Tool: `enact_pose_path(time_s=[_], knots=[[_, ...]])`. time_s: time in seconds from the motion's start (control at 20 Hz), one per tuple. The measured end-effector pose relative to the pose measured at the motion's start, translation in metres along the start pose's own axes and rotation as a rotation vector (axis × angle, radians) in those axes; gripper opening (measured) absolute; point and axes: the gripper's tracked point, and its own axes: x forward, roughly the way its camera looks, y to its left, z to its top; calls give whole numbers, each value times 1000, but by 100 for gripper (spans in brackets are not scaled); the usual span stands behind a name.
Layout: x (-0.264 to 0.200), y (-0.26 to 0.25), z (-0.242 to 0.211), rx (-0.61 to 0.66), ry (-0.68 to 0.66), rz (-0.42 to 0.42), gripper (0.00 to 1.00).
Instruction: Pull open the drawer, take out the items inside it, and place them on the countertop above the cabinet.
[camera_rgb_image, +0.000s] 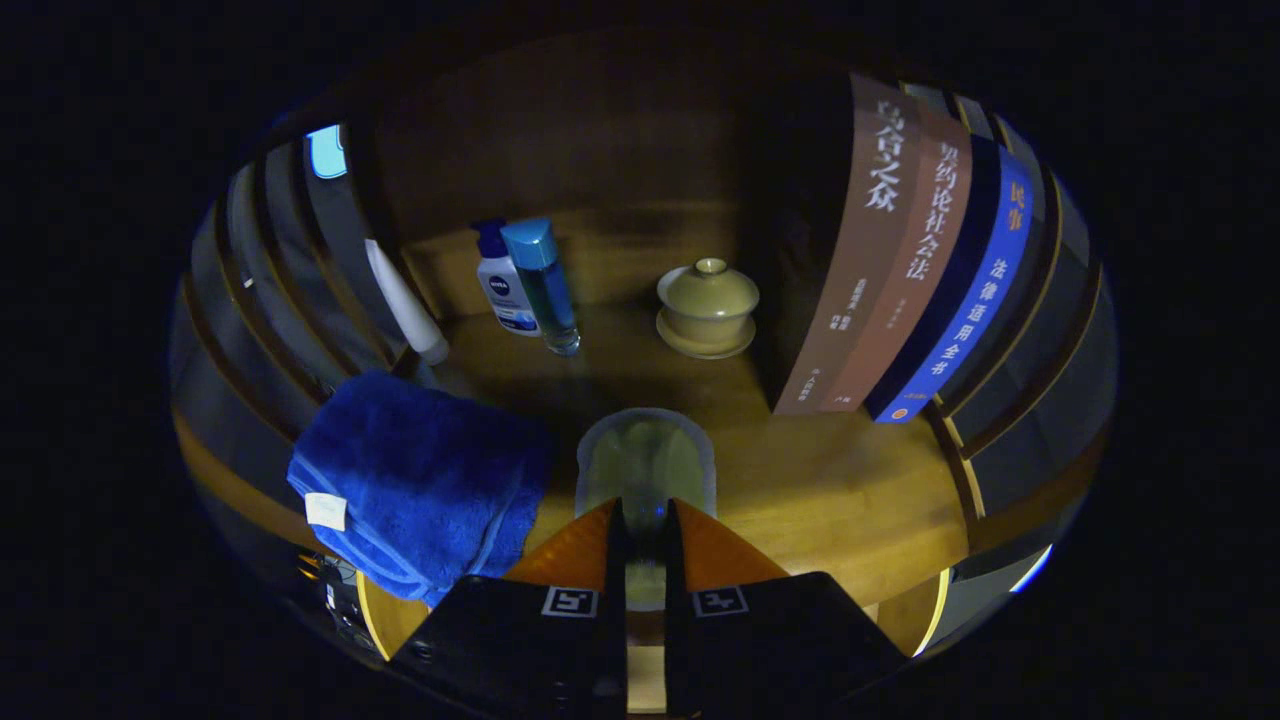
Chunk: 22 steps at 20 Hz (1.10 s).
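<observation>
The tongs (645, 540) pinch a clear, pale-yellow plastic pouch (645, 465), its near end caught between both fingers, the rest lying flat on the wooden worktop (830, 490) just ahead. Beside it on the left, a folded blue towel (420, 480) overhangs the near edge. Towards the back stand two blue-capped bottles (525, 285), a lidded beige ceramic cup on a saucer (707, 305) and upright books (900, 260).

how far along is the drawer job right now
The blue towel already lies on the countertop, left of the fingers; whether it came from the drawer can't be told. In hand: the gripper is shut on a clear pouch, held just over the countertop and not yet released. Left: let go of it. I can't tell if anything is left in the drawer.
</observation>
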Motion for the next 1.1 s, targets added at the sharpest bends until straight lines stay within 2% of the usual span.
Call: enact_pose_path(time_s=[0.1,0.2,0.4,0.45,0.7,1.1], knots=[[2,0,5,5,-8,8,19],[3,2,7,17,-17,24,26],[2,2,7,22,-26,30,95],[2,2,7,27,-33,34,93],[-22,5,6,27,-85,41,100],[-111,3,-36,23,-286,60,100]])
